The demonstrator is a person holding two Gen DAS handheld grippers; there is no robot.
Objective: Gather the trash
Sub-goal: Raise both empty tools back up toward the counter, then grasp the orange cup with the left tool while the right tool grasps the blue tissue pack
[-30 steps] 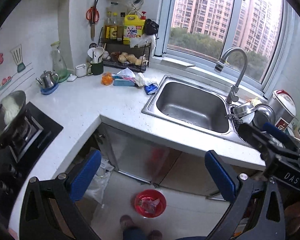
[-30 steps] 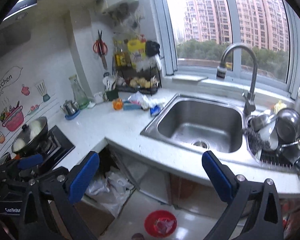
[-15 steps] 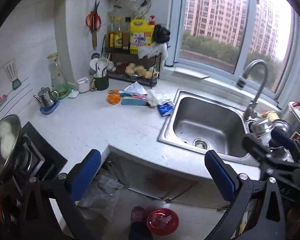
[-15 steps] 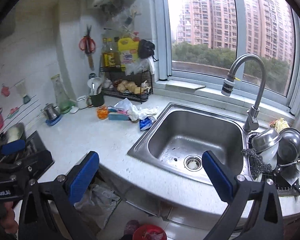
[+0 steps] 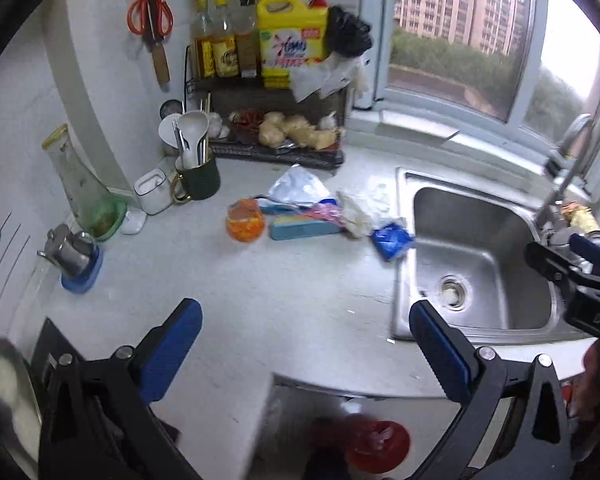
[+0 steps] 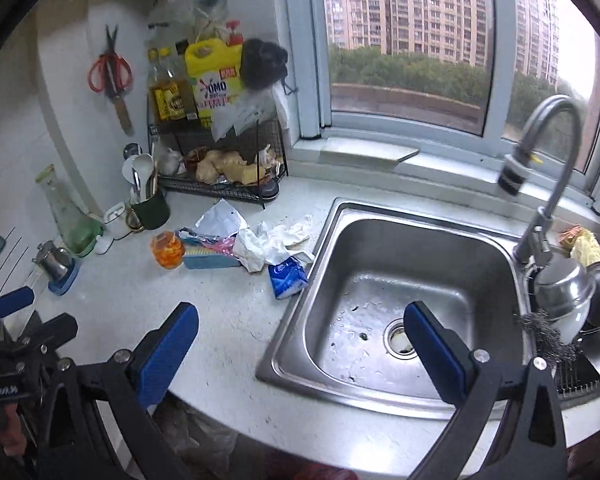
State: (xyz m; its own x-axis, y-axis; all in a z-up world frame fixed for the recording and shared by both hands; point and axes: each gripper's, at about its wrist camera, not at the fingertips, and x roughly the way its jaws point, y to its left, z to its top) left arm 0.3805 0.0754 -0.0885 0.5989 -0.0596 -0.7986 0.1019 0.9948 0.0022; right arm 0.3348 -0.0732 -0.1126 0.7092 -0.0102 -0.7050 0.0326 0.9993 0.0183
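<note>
Both hand-held grippers, left (image 5: 306,326) and right (image 6: 300,330), are hanging spread and empty above the surface (image 5: 220,300). The trash is lying near the sink's (image 6: 400,280) left rim: crumpled tissue (image 6: 268,240), blue packet (image 6: 288,276), orange wrapper (image 6: 167,249).

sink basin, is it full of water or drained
Drained: the sink shows bare steel, only scattered droplets, and its drain is uncovered.
</note>
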